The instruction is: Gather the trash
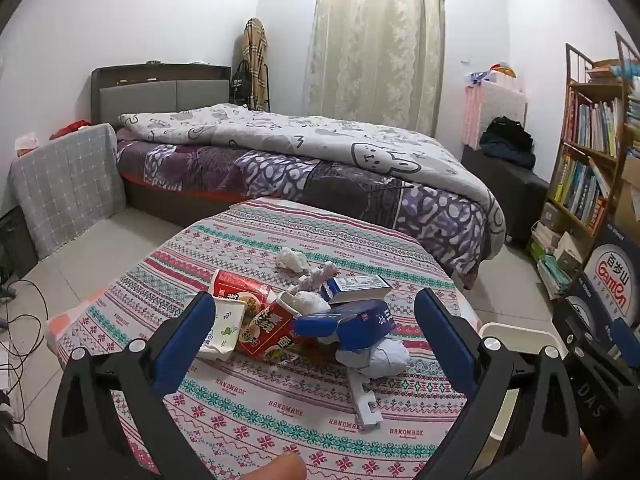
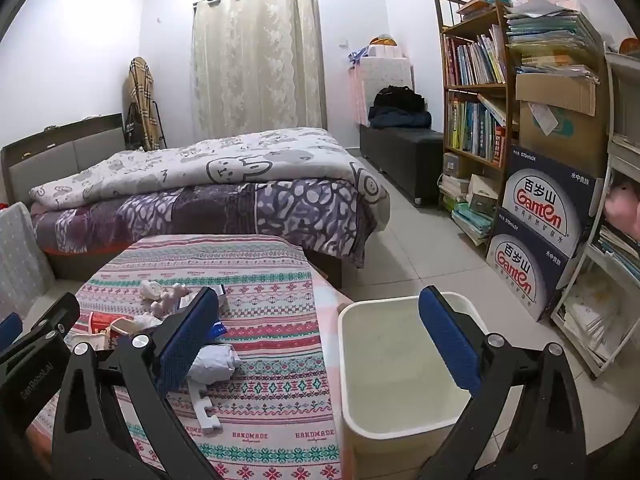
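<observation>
Both grippers hover with fingers spread, holding nothing: the left gripper faces the trash pile, the right gripper near the waiting white bin.

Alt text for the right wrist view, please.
The open right gripper hangs over a white trash bin that looks empty, beside a table with a patterned tablecloth. Crumpled paper and other trash lie on the cloth; a bed and bookshelf stand behind.
</observation>
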Demonstrator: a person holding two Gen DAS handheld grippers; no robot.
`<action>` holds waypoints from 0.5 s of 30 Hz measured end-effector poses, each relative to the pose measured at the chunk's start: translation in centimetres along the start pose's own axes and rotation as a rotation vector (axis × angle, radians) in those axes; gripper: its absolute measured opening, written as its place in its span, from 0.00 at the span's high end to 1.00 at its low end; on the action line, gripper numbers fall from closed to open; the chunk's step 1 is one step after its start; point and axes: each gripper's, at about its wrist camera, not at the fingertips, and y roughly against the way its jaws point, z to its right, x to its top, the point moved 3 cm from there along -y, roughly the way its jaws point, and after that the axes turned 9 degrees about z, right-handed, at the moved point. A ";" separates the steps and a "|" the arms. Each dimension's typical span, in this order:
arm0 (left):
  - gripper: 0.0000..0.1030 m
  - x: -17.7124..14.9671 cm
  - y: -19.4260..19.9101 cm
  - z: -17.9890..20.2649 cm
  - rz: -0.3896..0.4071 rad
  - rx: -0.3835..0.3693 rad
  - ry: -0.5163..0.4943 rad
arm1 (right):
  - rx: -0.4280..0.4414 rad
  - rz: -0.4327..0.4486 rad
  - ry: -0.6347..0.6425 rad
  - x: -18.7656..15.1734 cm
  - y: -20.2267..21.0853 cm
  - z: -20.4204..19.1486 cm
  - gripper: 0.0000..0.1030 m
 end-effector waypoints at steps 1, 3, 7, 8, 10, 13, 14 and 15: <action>0.06 0.0 0.0 0.0 0.000 0.000 0.000 | -0.001 -0.002 -0.001 1.1 -0.3 0.2 0.07; 0.06 -0.1 0.0 -0.1 0.001 0.000 0.003 | -0.001 -0.006 -0.001 1.8 -0.4 0.2 0.07; 0.06 -0.2 0.1 0.1 0.002 0.000 0.000 | -0.001 -0.013 0.002 2.6 -0.4 0.4 0.07; 0.06 -0.2 0.0 0.0 0.003 0.000 0.001 | -0.001 -0.014 0.002 2.6 -0.3 0.4 0.07; 0.06 -0.3 0.1 0.0 0.002 0.000 -0.002 | 0.000 -0.015 0.003 2.5 -0.1 0.5 0.07; 0.06 -0.7 -0.5 -0.3 0.001 0.000 -0.004 | 0.001 -0.018 0.004 3.3 0.0 0.3 0.07; 0.06 -0.8 -0.5 -0.3 0.001 0.000 -0.004 | 0.000 -0.019 0.004 3.3 0.0 0.3 0.07; 0.06 -0.6 -0.4 -0.2 0.001 0.000 -0.004 | 0.001 -0.019 0.003 3.4 0.1 0.3 0.07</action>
